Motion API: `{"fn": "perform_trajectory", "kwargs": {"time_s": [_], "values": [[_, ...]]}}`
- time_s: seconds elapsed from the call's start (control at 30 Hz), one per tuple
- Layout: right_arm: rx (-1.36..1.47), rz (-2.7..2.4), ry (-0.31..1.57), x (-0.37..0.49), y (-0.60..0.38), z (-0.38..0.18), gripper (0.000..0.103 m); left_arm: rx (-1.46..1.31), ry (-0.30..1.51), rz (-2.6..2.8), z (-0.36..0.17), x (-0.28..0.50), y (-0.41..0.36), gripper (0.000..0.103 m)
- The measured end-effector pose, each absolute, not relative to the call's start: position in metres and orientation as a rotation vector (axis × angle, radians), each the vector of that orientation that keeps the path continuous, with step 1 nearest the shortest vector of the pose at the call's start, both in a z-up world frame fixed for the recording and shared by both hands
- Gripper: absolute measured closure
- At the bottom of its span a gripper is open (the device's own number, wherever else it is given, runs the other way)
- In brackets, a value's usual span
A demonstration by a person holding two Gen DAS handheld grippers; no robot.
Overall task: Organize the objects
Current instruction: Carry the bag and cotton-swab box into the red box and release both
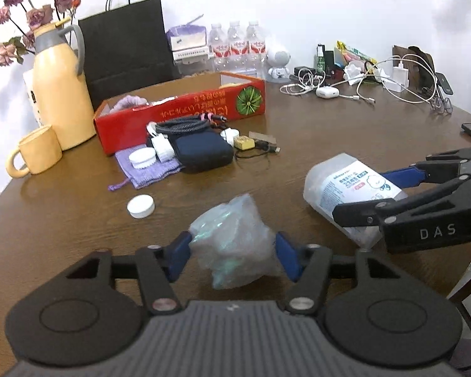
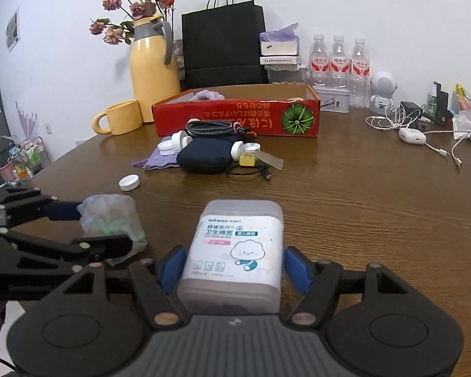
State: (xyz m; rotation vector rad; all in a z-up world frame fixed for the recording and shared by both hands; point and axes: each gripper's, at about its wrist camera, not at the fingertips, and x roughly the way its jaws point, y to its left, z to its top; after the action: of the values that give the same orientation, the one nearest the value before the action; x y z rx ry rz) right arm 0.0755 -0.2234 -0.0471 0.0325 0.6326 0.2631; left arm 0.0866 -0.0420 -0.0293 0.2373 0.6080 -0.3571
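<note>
Lying between right tongs [image 2: 234,265]: cotton-bud box [image 2: 235,251]

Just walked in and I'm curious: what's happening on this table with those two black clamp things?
A person is tidying a cluttered wooden table using two hand-held grippers. The left gripper has a crumpled plastic bag between its blue pads, apparently loosely. The right gripper straddles a box of cotton buds. Further back, an open red box sits behind a pile of small things, probably where these items go.
</note>
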Motion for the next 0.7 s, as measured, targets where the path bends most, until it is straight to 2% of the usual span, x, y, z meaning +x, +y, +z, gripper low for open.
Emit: {"fn": "perform_trajectory", "kwargs": {"time_s": [0.03, 0.13, 0.33, 0.5, 0.7], "values": [[0.035, 0.263, 0.634, 0.076, -0.223, -0.047, 0.034, 0.233, 0.613, -0.359, -0.030, 0.088, -0.042, 0.057], [0.028, 0.264, 0.639, 0.082, -0.222, -0.048, 0.036, 0.212, 0.609, -0.353, -0.030, 0.094, -0.041, 0.065], [0.039, 0.350, 0.625, 0.104, -0.226, -0.038, 0.037, 0.098, 0.520, -0.387, 0.002, 0.122, -0.012, 0.066], [0.102, 0.418, 0.534, 0.166, -0.242, 0.008, 0.038, 0.019, 0.482, -0.405, 0.048, 0.214, 0.020, 0.066], [0.046, 0.373, 0.470, 0.318, -0.226, 0.057, 0.038, -0.046, 0.663, -0.423, 0.077, 0.395, 0.007, 0.066]]}}
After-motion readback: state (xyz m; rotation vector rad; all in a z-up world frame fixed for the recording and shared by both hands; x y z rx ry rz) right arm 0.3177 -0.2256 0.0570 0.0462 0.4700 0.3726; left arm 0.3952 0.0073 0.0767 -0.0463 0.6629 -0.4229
